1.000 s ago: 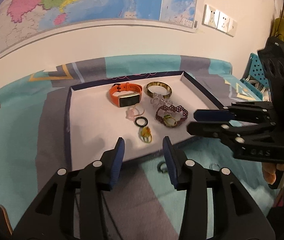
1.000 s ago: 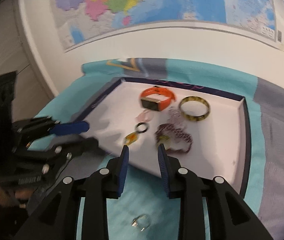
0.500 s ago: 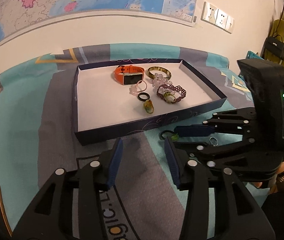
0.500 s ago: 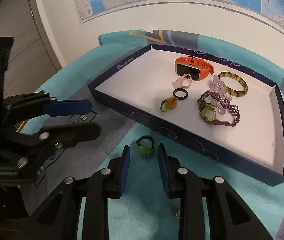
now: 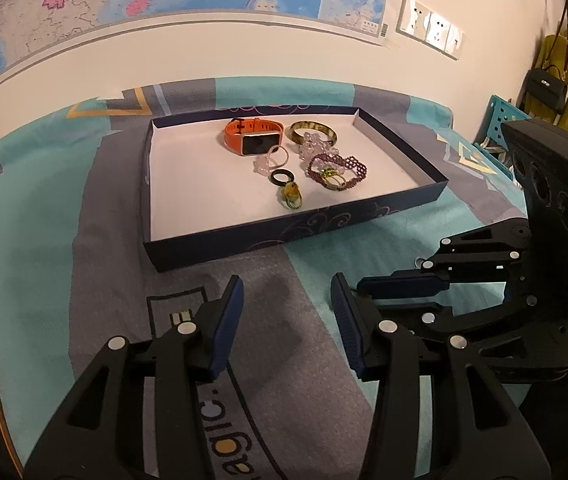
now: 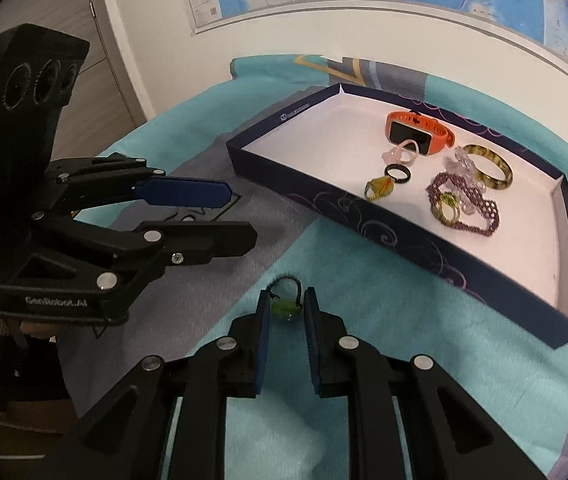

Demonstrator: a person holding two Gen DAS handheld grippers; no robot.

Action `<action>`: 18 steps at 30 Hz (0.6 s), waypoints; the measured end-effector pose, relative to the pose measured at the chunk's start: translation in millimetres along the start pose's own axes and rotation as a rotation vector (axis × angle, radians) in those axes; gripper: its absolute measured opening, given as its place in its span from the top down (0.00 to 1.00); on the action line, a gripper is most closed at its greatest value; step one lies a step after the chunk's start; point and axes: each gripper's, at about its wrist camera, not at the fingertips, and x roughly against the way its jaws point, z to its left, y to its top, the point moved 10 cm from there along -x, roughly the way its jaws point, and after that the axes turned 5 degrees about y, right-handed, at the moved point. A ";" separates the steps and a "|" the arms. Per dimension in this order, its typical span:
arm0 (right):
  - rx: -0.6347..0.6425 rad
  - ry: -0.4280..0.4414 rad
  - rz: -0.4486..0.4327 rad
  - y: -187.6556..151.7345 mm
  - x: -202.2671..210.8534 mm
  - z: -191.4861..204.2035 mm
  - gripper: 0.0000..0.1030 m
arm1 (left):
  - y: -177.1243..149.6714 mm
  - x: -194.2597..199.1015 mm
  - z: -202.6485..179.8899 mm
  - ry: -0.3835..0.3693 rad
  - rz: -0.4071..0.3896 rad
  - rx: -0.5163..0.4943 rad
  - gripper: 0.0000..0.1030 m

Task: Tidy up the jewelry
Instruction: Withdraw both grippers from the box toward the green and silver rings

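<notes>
A dark blue tray (image 5: 284, 236) (image 6: 404, 236) lies on the patterned cloth. It holds an orange watch (image 5: 252, 140) (image 6: 416, 132), a yellow-brown bangle (image 5: 312, 130), a purple beaded bracelet (image 6: 464, 204) and several rings. In front of the tray a green-stone ring (image 6: 286, 307) lies on the turquoise cloth. My right gripper (image 6: 287, 300) (image 5: 368, 296) straddles it, its jaws closing, the pads very near the stone on both sides. To its left my left gripper (image 5: 286, 292) (image 6: 242, 218) hangs open over the grey cloth, with nothing between its fingers.
A map covers the white wall behind the table. Wall sockets (image 5: 430, 24), a hanging bag and yellow garment (image 5: 556, 80), and a blue perforated stool (image 5: 500, 120) stand at the right. A grey cabinet front (image 6: 104, 60) is at the left.
Both grippers have drawn back from above the tray and sunk toward the cloth in front of it. My right gripper has come around the green ring and its jaws have narrowed.
</notes>
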 end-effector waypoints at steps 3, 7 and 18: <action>-0.018 -0.007 -0.025 -1.6 9.5 -4.8 0.74 | -1.3 -0.1 -5.6 -0.013 0.002 -0.013 0.56; -0.078 -0.028 -0.061 -7.2 27.2 -22.5 0.72 | -4.2 -0.5 -17.3 -0.035 0.006 -0.043 0.56; -0.202 -0.111 -0.084 -32.4 48.7 -63.0 0.66 | -18.3 -8.6 -50.8 -0.080 0.051 -0.133 0.58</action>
